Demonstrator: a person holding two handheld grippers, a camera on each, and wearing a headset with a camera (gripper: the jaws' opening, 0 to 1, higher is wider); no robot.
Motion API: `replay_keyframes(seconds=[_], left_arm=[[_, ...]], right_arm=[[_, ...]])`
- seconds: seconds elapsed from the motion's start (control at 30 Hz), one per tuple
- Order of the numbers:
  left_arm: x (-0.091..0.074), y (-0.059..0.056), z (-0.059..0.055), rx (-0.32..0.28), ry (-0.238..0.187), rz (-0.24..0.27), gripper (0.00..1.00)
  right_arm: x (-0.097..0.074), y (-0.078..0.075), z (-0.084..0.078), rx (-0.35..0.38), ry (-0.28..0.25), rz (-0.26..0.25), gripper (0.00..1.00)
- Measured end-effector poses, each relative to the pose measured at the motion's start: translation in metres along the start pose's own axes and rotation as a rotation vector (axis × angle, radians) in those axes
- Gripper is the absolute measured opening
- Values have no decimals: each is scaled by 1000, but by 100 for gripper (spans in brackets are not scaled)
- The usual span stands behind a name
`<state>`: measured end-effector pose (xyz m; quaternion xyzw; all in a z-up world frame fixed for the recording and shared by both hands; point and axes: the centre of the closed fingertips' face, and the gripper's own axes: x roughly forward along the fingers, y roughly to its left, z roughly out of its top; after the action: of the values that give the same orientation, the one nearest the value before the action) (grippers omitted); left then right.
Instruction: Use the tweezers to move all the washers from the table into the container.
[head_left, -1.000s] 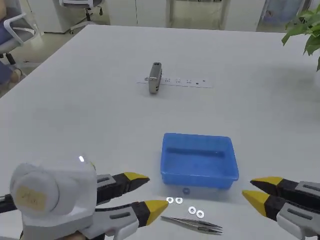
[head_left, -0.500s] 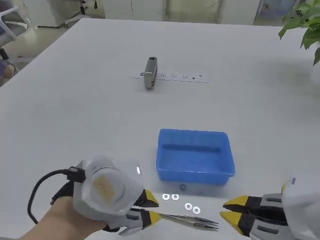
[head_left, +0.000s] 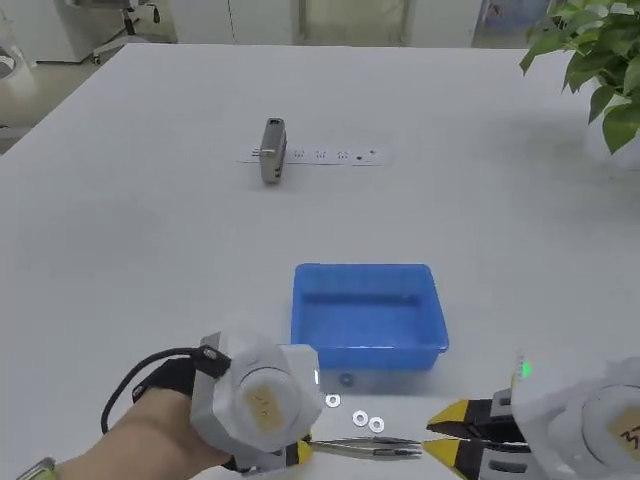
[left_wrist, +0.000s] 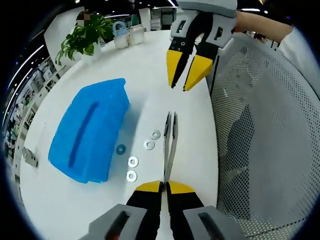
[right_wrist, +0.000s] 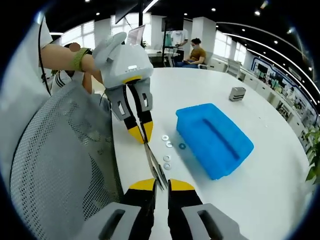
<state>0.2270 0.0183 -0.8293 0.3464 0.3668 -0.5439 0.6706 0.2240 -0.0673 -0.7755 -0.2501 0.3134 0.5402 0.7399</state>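
Left tongs (left_wrist: 164, 186) have come in, clamped on the slim metal tweezers (head_left: 365, 446) at one end, lower centre of head view. Right tongs (head_left: 431, 435), slightly apart, near the tips; small silver washers (head_left: 360, 418) lie on white worktop (head_left: 150, 230) just below blue plastic container (head_left: 368, 310).

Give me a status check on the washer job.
Left gripper shut on tweezers; right gripper open, opposite. Washers on table beside container. Nothing blocking.
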Motion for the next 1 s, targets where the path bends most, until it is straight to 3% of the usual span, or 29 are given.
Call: replay_keyframes(seconds=[0.23, 0.33, 0.4, 0.57, 0.73, 1.0], left_arm=[[-2, -2, 0, -13, -12, -29, 0], [-7, -7, 10, -74, -97, -62, 0], [-12, -6, 10, -85, -112, -56, 0], [-38, -7, 32, -145, -243, -43, 0], [-54, -10, 49, -116, -282, -11, 0], [-63, -19, 72, -60, -312, -4, 0]], right_arm=[[0, -1, -3, 5, 9, -8, 5], [1, -1, -5, -1, 14, -8, 6], [1, 0, -5, -5, 13, -7, 7], [3, 2, -1, -25, 3, 12, 9], [12, 6, 2, -69, 8, 50, 10], [25, 15, 12, -141, -8, 137, 12]])
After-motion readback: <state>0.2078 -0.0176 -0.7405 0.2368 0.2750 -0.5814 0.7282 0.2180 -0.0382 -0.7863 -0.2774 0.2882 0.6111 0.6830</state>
